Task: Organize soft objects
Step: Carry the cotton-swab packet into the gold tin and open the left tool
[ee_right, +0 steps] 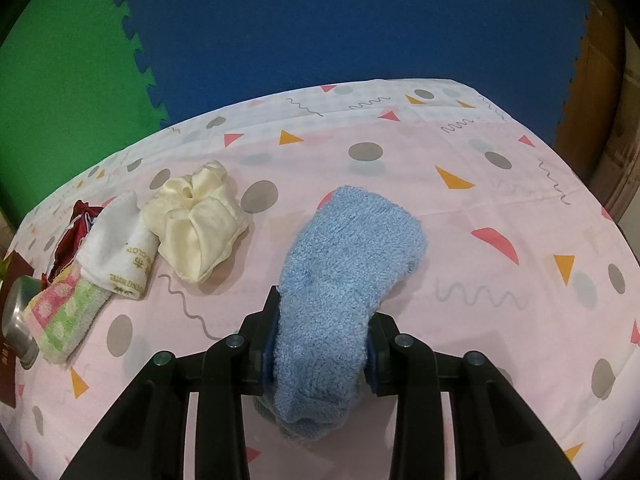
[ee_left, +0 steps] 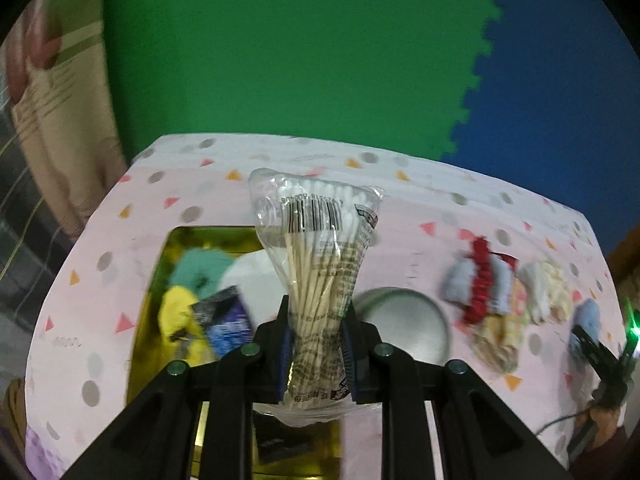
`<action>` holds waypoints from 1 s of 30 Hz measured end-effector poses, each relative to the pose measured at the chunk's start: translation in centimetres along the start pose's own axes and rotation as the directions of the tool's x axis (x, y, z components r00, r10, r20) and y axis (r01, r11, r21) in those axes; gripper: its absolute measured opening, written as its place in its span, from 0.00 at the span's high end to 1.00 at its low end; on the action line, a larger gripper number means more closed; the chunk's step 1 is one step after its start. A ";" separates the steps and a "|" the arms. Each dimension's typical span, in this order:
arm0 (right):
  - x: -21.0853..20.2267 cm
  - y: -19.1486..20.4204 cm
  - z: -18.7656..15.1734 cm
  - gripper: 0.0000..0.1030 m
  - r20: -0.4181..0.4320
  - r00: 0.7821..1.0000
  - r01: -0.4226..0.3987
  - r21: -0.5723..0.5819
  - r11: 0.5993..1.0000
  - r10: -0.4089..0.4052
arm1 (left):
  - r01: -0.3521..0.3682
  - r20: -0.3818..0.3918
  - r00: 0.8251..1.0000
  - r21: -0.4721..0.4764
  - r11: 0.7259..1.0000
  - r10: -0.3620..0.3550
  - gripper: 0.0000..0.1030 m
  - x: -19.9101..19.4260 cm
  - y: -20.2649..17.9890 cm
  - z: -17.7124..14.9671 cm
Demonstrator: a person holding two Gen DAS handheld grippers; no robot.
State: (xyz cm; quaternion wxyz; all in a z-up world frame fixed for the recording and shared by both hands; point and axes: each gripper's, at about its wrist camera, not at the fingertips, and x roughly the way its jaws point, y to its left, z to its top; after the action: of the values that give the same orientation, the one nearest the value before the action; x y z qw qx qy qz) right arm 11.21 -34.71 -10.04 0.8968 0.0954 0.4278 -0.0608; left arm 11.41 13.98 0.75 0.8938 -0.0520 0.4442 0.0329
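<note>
Left gripper (ee_left: 316, 354): jaws clamped on bagged cotton swabs (ee_left: 318, 276), light, slippery.
Right gripper (ee_right: 320, 346): jaws clamped on soft blue towel (ee_right: 344, 276), gripped mid-fold.

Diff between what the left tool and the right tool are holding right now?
The left tool grips a clear plastic bag of cotton swabs; the right tool grips a blue terry towel. The bag is see-through, printed, with a barcode; the towel is opaque, plain and fuzzy. The bag stands stiff and narrow, pinched at its middle; the towel is bulky and bulges past the pads. Both are clamped between the pads, above the pink patterned tablecloth.
</note>
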 end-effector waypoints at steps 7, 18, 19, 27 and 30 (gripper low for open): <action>0.0 0.0 0.0 0.69 0.000 1.000 0.000 0.000 1.000 0.000 | -0.067 -0.025 0.997 -0.028 0.997 0.066 0.80 1.6 4.6 0.4; 0.1 0.1 0.0 0.68 -0.002 1.000 0.005 -0.003 1.000 -0.005 | -0.070 -0.088 0.994 -0.043 0.997 0.066 0.79 5.1 8.9 1.3; 0.1 0.1 0.1 0.68 -0.002 1.000 0.006 -0.004 1.000 -0.006 | -0.067 -0.095 0.993 -0.039 0.997 0.063 0.79 5.5 9.0 1.4; 0.2 0.0 0.1 0.66 -0.005 1.000 0.009 -0.006 1.000 -0.009 | -0.068 -0.149 0.986 0.009 0.998 0.069 0.78 8.1 9.2 1.3; 0.2 0.1 0.1 0.65 -0.006 1.000 0.013 -0.011 1.000 -0.014 | -0.081 -0.163 0.983 0.024 0.996 0.084 0.75 8.3 9.3 1.2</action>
State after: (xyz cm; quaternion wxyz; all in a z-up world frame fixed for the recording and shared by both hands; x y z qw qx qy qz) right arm 11.45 -34.66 -10.12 0.8956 0.0879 0.4314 -0.0643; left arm 16.37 23.47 -5.78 0.8527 -0.0285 0.5180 0.0618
